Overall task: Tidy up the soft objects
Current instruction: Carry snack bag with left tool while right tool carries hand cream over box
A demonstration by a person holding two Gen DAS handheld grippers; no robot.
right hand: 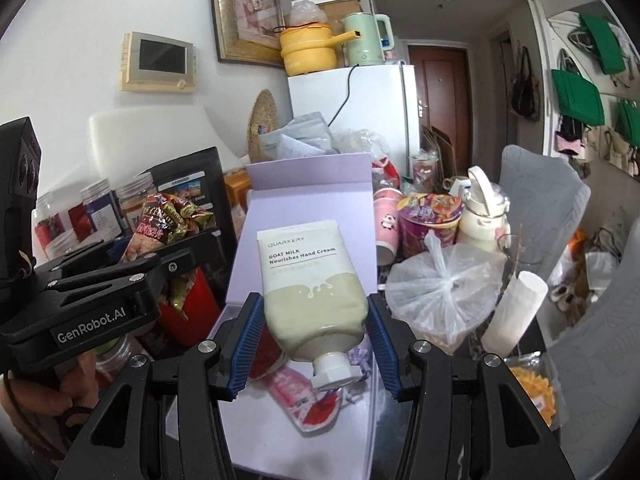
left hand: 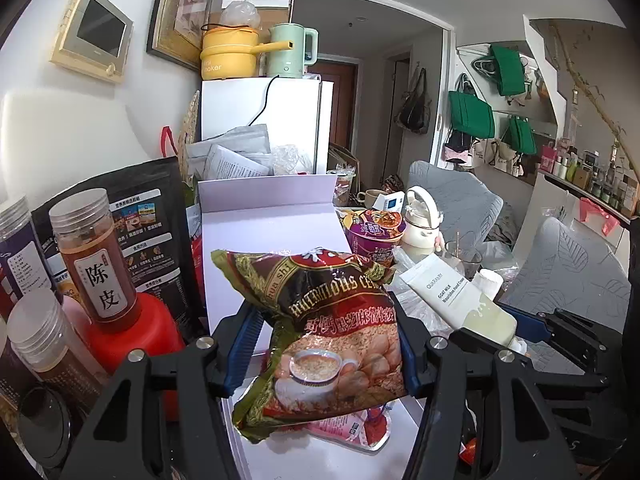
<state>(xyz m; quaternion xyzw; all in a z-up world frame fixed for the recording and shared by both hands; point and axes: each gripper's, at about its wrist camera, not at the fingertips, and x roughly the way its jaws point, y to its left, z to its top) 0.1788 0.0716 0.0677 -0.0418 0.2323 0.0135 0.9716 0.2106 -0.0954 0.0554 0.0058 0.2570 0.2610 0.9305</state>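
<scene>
A white fridge (left hand: 266, 120) is seen at the far wall, topped by a yellow cooker (left hand: 228, 54) and a pale green kettle (left hand: 290, 50). Clear-lidded jars (left hand: 94, 256) are crowded at the near left. Green bags (left hand: 470, 114) are hung on the right wall.
</scene>
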